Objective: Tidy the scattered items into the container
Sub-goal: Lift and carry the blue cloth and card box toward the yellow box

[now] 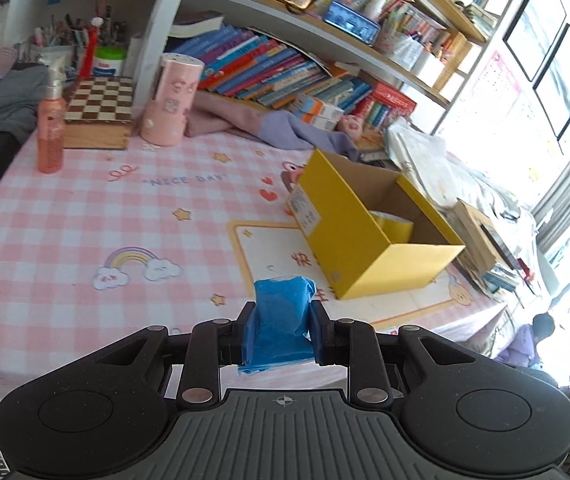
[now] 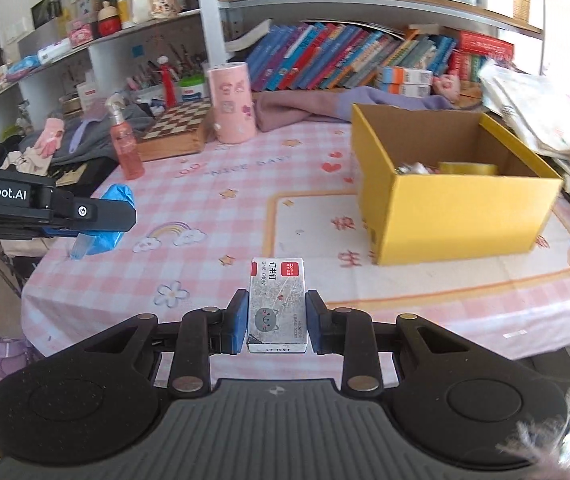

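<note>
**Both grippers loaded, box ahead**

Left gripper (image 1: 283, 322): jaws clenched on a blue packet (image 1: 281, 316), soft and crumpled, pinched across its middle so both ends bulge past the pads. The right wrist view shows the same gripper (image 2: 105, 216) from the side, packet (image 2: 115, 216) clear of the cloth, so it is carried, not resting.

Right gripper (image 2: 277, 320): grasping a staple box (image 2: 277, 304) by its long sides, label up, far end sticking out beyond the fingertips. Judgement: the overhang should let the box drop cleanly once the jaws part.

Yellow box (image 2: 457, 220) sits open-topped on the pink checked tablecloth (image 1: 85, 208), ahead and to the right of both grippers. A yellow tape roll (image 2: 467, 168) and some small bits I cannot identify already lie inside, so tidying looks part done.

Both items remain short of the box rim. Next step, as I judge it: carry each over the opening and release. Risk: the two grippers crowding one opening.

Spray bottle (image 1: 51, 128), chessboard (image 1: 99, 108) and pink canister (image 1: 173, 100) stand at the far edge.
</note>
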`<state>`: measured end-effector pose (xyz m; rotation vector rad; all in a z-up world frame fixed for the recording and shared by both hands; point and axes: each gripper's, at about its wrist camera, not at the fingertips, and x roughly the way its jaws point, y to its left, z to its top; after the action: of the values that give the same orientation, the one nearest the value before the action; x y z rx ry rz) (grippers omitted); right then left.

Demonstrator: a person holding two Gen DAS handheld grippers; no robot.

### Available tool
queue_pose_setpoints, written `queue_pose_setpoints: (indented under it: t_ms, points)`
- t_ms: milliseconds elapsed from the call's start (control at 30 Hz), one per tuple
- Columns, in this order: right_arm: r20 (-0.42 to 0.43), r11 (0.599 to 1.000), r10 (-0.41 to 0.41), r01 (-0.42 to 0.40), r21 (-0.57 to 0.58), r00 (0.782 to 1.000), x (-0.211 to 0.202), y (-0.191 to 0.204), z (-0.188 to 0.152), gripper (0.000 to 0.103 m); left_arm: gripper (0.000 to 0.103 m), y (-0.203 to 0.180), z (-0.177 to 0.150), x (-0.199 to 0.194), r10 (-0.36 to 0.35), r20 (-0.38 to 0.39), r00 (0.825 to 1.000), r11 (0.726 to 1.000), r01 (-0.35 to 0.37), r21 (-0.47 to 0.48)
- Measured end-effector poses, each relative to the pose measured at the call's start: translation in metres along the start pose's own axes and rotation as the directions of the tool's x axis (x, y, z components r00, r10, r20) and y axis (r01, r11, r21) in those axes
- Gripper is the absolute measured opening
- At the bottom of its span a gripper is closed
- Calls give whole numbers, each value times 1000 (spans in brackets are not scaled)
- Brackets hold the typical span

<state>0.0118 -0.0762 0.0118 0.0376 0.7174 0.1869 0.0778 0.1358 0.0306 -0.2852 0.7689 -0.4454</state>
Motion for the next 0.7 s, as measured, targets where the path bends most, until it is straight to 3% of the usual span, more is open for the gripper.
queue_pose_setpoints:
  t_ms: [300,700]
  points:
    - [-2,994,-83,83,71,997,-18,-29,-12,28,25,-34,-3,19,-79,-44,996,995,82,60]
    - [-6,982,-137,137,130,991,-26,-66,-14,28,25,-72,-2,45,-129,-98,987,984,140,113]
